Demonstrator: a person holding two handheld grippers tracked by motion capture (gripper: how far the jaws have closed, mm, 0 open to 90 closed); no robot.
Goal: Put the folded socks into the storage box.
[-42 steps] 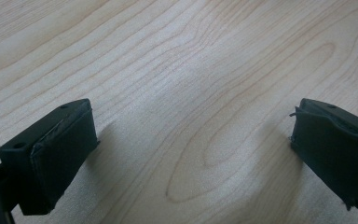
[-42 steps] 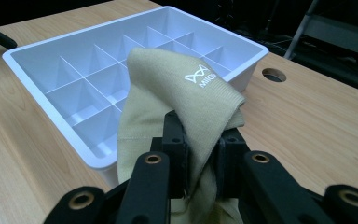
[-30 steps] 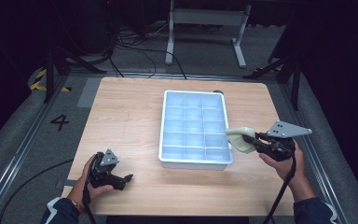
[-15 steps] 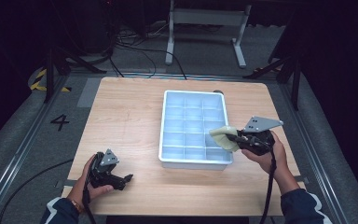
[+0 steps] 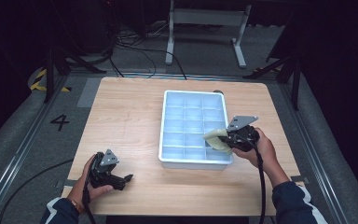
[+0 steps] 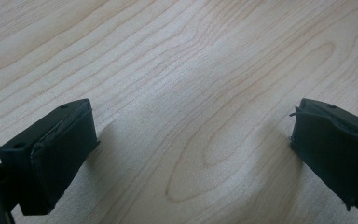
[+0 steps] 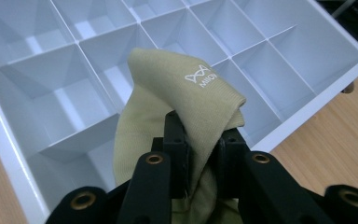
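Sock being carried in over a divided tray.

The right hand-held gripper (image 5: 227,138), clamped on a folded olive sock (image 7: 177,121), is now hanging over the near right compartments of the white tray (image 5: 168,122), having moved in from beyond its right rim; a drop into a compartment looks likely next. White lettering on the sock seems to read "MIIOW", though it is partly folded away. The left hand-held gripper (image 6: 191,154) is resting wide and empty on the table (image 5: 121,116). Floor marking: "4".
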